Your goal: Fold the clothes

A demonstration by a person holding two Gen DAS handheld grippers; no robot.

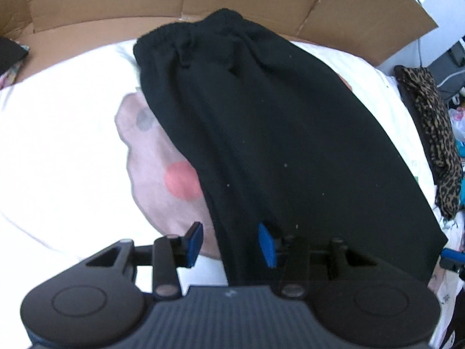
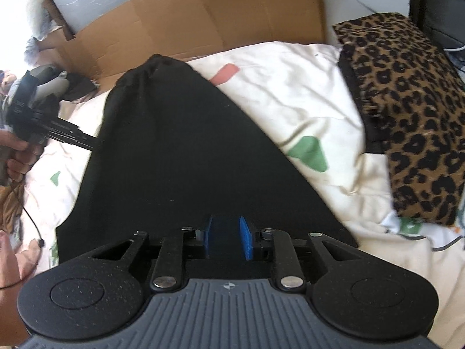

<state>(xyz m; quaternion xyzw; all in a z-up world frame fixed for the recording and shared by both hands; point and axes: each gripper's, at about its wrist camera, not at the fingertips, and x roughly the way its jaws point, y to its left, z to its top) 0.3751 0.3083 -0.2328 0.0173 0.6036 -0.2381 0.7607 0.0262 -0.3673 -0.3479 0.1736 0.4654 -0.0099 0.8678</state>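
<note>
At the far left of the right wrist view a hand [image 2: 17,148] grips the handle of the left claw [image 2: 90,142], whose tip reaches the left edge of the black garment [image 2: 180,151]; whether it touches the cloth there I cannot tell from this angle. In the left wrist view that left claw [image 1: 231,242] stands with its blue pads [image 1: 195,242] apart, and the garment's left edge hangs down between them, pinched by neither pad as far as the picture shows. The garment lies long on the bed sheet [image 2: 290,87], a pale sheet printed with pink and green shapes, its gathered waistband [image 1: 209,33] at the far end near the cardboard [image 2: 180,20] standing behind the bed, and its wider near end beneath both claws. Further right, the right claw [image 2: 228,238] hovers over the near edge of the black cloth with its blue pads a narrow gap apart; dark fabric shows in the gap, yet the pads do not appear to press on it. At the right, a leopard-print cloth [image 2: 407,110] lies folded on the sheet, well apart from the black garment.
</note>
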